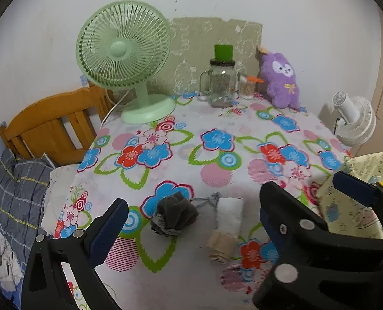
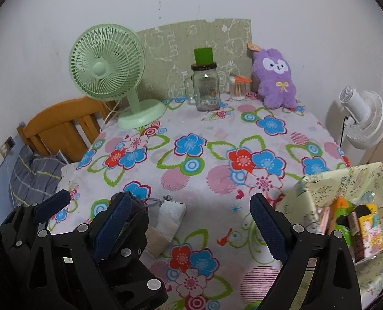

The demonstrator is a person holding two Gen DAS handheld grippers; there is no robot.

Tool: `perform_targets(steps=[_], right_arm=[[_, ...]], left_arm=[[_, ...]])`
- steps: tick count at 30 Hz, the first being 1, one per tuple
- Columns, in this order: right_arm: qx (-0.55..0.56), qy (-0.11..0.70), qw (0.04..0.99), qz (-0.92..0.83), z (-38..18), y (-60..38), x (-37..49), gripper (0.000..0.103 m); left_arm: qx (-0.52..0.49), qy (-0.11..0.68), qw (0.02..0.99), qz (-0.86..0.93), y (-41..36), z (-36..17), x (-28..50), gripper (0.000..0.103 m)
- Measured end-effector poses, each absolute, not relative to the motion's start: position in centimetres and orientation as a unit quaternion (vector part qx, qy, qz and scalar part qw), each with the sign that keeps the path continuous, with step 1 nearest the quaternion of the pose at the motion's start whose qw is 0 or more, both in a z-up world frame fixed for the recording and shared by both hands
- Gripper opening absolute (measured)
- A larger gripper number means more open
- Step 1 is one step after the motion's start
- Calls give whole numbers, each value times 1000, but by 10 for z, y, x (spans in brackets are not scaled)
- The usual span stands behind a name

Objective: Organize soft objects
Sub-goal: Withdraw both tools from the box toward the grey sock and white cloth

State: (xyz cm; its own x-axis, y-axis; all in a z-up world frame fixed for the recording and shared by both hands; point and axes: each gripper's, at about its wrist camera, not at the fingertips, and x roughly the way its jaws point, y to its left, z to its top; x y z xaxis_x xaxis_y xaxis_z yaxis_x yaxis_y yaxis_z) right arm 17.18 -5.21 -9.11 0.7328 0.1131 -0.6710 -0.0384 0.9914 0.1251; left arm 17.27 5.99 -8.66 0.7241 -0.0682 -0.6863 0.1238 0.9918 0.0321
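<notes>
A balled dark grey sock (image 1: pixel 174 214) lies on the flowered tablecloth between the wide-apart fingers of my left gripper (image 1: pixel 194 196), which is open. Just right of it lie a white rolled cloth (image 1: pixel 229 213) and a beige rolled one (image 1: pixel 221 245). My right gripper (image 2: pixel 190 199) is open and empty over the tablecloth, to the right of the white cloth (image 2: pixel 170 217). Its left finger mostly hides the sock (image 2: pixel 137 201). A purple plush (image 2: pixel 276 80) leans against the wall at the back right.
A yellow-green patterned box (image 2: pixel 318 193) at the table's right edge holds several packets. At the back stand a green fan (image 1: pixel 121 51), a glass jar (image 1: pixel 222 85) and a cotton-swab tub (image 1: pixel 247 87). A bed with a wooden headboard (image 1: pixel 49 126) lies left; a white fan (image 2: pixel 364 118) stands right.
</notes>
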Motion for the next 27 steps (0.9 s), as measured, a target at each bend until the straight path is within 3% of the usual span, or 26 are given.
perform_targets(steps=[22,27], right_arm=[[52,420,905,35,-147,-27,216,95],[56,432,900,35,-156,-27,223,95]], left_arm=[[37,413,909,-34,84,-141,209,102],[33,429,902,-17,87,-151,217,94]])
